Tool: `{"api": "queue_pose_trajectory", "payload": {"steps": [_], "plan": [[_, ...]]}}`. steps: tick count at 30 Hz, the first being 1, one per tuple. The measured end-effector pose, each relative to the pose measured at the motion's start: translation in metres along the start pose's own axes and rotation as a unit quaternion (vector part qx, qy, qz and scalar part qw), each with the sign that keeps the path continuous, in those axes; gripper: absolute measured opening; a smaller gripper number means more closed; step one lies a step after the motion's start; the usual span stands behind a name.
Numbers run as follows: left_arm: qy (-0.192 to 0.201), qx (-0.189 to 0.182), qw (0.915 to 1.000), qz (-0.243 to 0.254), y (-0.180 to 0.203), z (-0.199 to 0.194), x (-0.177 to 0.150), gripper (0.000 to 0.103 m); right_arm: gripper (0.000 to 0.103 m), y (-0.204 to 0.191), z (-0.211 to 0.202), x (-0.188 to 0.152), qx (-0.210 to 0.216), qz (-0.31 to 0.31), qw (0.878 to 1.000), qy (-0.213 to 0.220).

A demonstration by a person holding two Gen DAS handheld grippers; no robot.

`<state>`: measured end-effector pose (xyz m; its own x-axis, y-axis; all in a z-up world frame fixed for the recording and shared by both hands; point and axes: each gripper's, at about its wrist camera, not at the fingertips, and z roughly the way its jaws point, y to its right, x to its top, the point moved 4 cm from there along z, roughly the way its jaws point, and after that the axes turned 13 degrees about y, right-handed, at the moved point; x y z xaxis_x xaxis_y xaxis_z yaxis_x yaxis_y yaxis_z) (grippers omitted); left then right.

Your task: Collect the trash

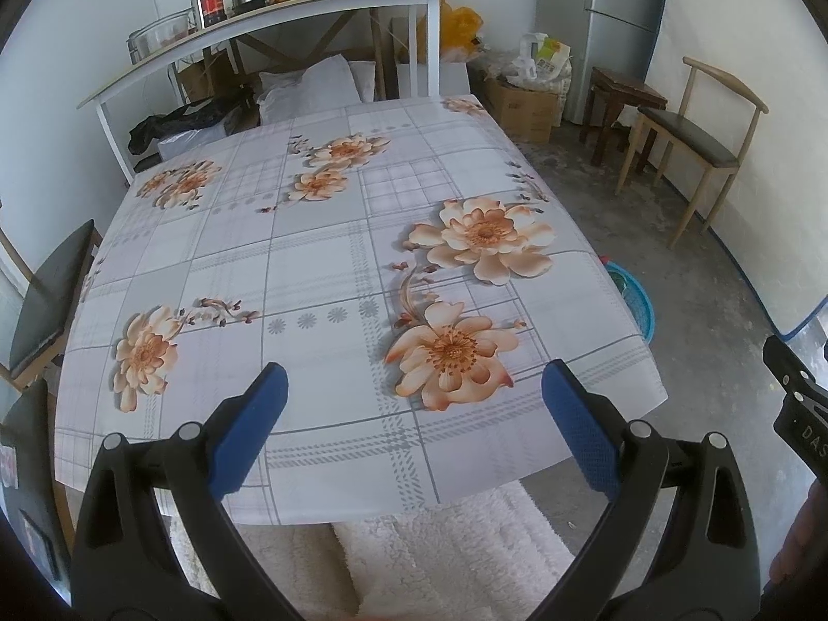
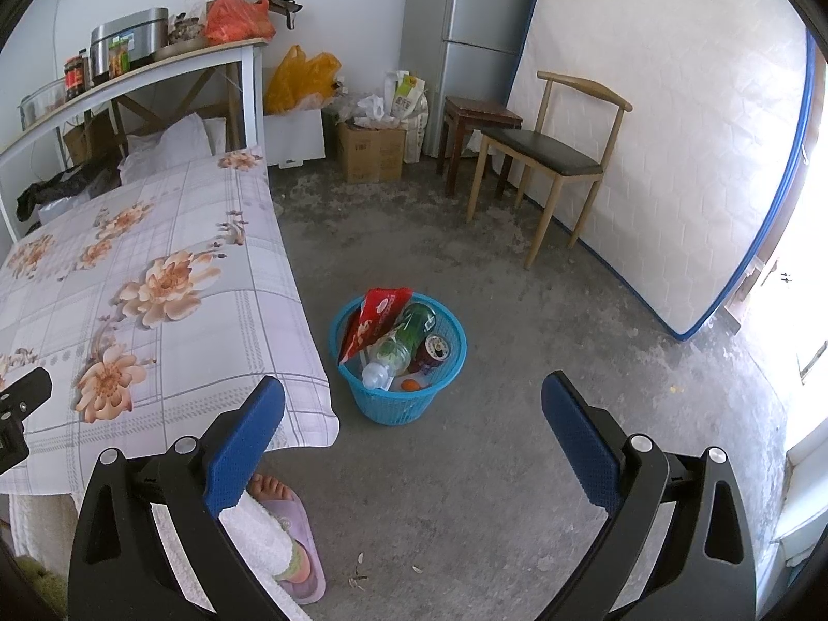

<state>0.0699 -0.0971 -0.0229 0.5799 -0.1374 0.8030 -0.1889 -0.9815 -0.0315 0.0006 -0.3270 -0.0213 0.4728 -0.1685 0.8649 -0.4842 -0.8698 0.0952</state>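
Observation:
A blue plastic basket (image 2: 437,397) stands on the floor beside the table's corner. It holds a red snack bag (image 2: 375,316), a green bottle (image 2: 414,323), a clear bottle (image 2: 385,359), a dark can (image 2: 433,352) and a small orange item (image 2: 410,385). Only the basket's rim (image 1: 639,305) shows in the left wrist view, past the table edge. My left gripper (image 1: 414,414) is open and empty above the floral tablecloth (image 1: 310,269). My right gripper (image 2: 414,429) is open and empty, above the floor just short of the basket.
The table (image 2: 155,269) fills the left side. A wooden chair (image 2: 548,150), a stool (image 2: 476,119), a mattress (image 2: 662,129) against the wall, a cardboard box (image 2: 370,152) and a fridge (image 2: 466,26) stand behind. A slippered foot (image 2: 284,517) is near the table corner. Small scraps (image 2: 359,574) lie on the floor.

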Motion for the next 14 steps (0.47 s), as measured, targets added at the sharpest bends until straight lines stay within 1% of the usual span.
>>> {"api": "queue_pose_trajectory", "payload": {"steps": [14], "plan": [[-0.003,-0.004,1.0,-0.001,0.0055,0.0018,0.0001,0.095,0.097,-0.0001,-0.0006,0.0023,0.0,0.0,1.0,0.001]]}}
